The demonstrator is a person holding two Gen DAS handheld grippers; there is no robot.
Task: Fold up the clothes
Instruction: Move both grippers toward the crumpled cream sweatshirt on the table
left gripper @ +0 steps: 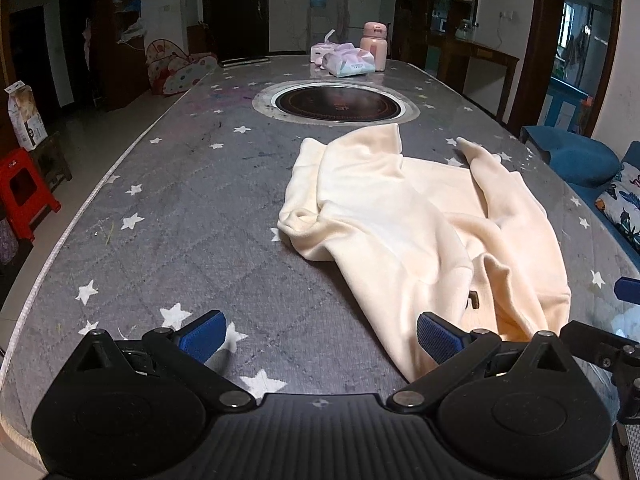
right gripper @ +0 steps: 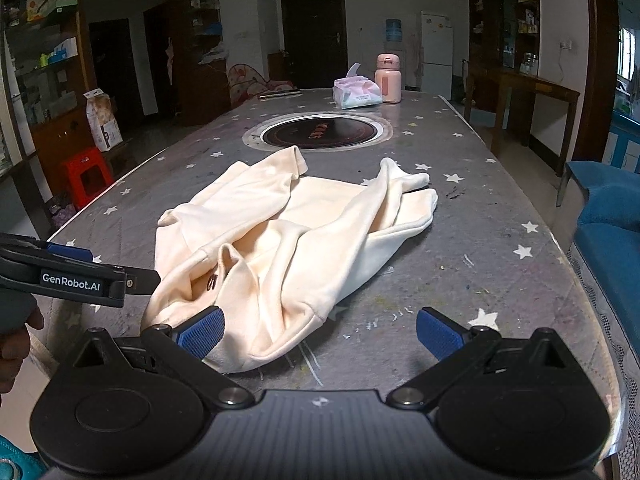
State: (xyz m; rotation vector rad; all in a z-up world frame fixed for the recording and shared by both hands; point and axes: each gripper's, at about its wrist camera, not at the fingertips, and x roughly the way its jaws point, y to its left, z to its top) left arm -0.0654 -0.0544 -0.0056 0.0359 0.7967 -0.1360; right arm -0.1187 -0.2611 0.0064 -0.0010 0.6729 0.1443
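Garment, appearance — what does the figure show?
— One cream, soft-napped piece of clothing lies crumpled and unfolded on the grey star-printed table, on the near side of the round inset cooktop. Two sleeve-like ends reach toward the cooktop; ridges and folds cross the middle, and a small dark fastener shows near the near hem.

— How does the garment lie relative to the fingers?
— The left gripper stands with its blue pads wide apart and nothing between them; its right pad overlaps the garment's near edge in the left wrist view, though contact cannot be judged. The right gripper is likewise spread wide and holds nothing; the hem's near corner lies beside its left pad and partly between the fingers. A tissue pack and a pink bottle stand at the table's far end.
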